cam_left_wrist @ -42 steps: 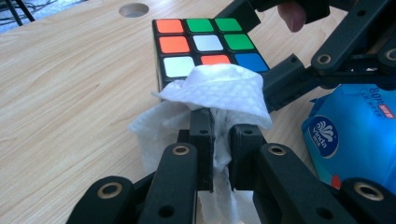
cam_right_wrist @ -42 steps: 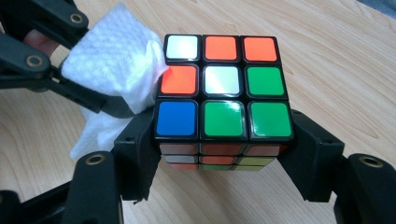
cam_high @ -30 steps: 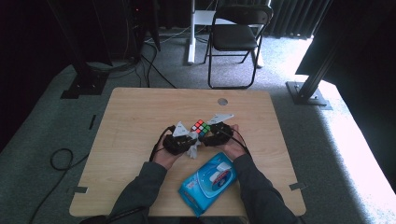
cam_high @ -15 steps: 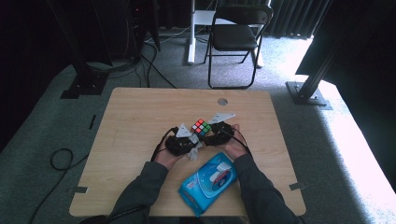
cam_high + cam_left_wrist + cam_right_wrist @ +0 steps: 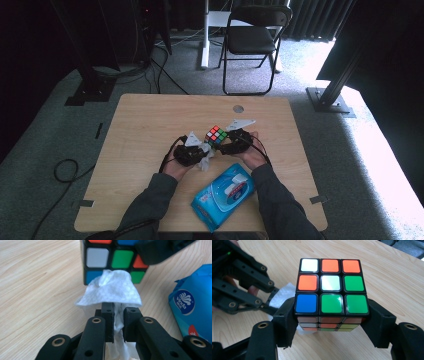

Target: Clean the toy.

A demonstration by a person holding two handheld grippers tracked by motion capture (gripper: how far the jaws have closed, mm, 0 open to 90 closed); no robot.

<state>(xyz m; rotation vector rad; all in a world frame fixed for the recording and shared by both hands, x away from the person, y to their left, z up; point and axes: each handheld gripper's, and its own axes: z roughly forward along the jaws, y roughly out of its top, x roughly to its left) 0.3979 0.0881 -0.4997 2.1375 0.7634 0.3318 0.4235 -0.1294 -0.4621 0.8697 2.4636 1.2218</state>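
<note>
1. Gripping the puzzle cube (image 5: 331, 293) from two opposite sides, your right gripper (image 5: 332, 322) has its jaws clenched on the lower layers, so the upper faces stay bare and within reach of the cloth. In the high view the cube (image 5: 216, 135) sits near the middle of the wooden table (image 5: 145, 125), between your two hands.

2. Your left gripper (image 5: 117, 312) pinches a white wipe (image 5: 111, 291) between nearly closed jaws. The bunched end stands out past the jaw tips, so that soft cloth, not hard plastic, meets the cube.

3. The wipe's front edge lies against the lower row of the cube's near face (image 5: 111, 261) in the left gripper view. This placement suggests a cleaning pass over the stickers, with the right gripper acting as the clamp that resists the push.

4. From the right gripper view, the left gripper (image 5: 239, 290) comes in from the side with the wipe (image 5: 283, 296) trailing at the cube's lower corner; contact there is partly hidden by the jaw.

5. The blue pack of wipes (image 5: 223, 194) lies on the table's near edge between your forearms, close enough to draw a fresh sheet without shifting the cube.
</note>
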